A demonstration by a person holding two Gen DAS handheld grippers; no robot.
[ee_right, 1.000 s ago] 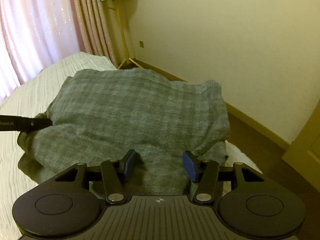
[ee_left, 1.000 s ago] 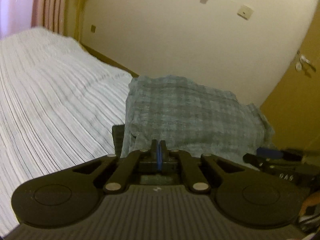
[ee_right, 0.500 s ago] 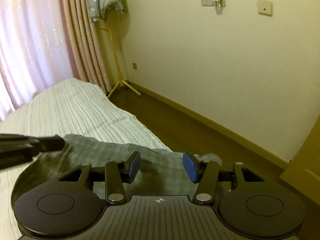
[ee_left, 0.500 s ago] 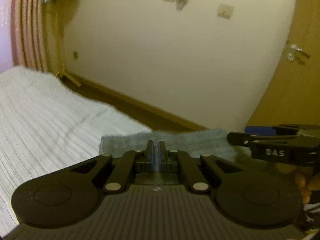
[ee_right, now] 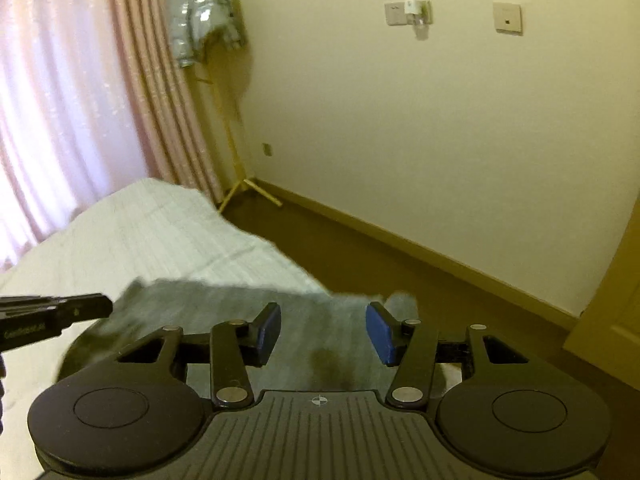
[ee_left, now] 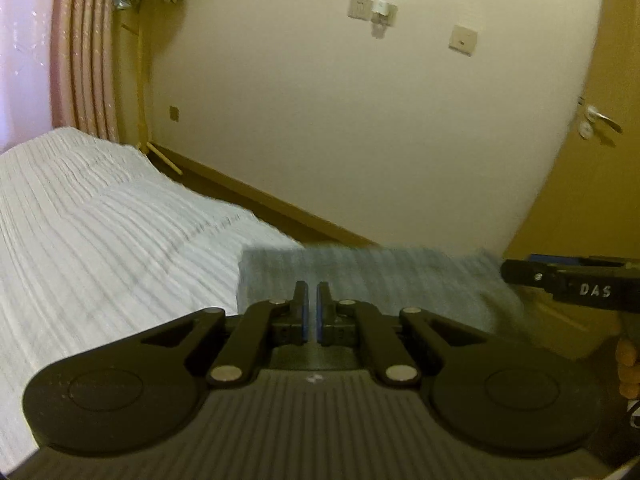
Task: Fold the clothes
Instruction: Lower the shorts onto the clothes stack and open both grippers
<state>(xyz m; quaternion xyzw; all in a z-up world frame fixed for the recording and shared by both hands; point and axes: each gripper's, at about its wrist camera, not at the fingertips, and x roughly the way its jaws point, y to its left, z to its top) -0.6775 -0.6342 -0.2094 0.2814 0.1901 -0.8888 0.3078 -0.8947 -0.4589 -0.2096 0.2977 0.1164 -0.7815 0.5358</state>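
Your left gripper point(ee_left: 311, 294) has its two blue-padded fingers pressed nearly together, only a thin slit between them, and you can't make out any cloth caught in that slit from the left wrist view. Your right gripper point(ee_right: 323, 326) is spread wide, blue pads point(ee_right: 269, 330) well apart, nothing pinched; the cloth shows through the gap but below and beyond the pads, not touching them as far as the frame shows. The grey-green checked garment point(ee_left: 380, 280) lies on the bed point(ee_left: 100, 248) at its near corner, beside the bed edge that drops to the brown floor point(ee_right: 360, 248). In the left view it reads as a flat strip just past your fingertips, blurred; in the right view it spreads under and ahead of the open jaws, a darker patch in its middle. Whether it's fully folded, can't tell; most of it is hidden behind the gripper bodies. Your right gripper's black finger pokes in from the right edge of the left view, above the garment's right end, with fingertips of your hand point(ee_left: 626, 368) showing below it. Your left gripper likewise enters the right view from the left, tip over the garment's left edge. Behind: cream wall, pink curtain point(ee_right: 80, 100), silver jacket point(ee_right: 200, 12) on a wooden stand, door point(ee_left: 592, 160) with a handle.
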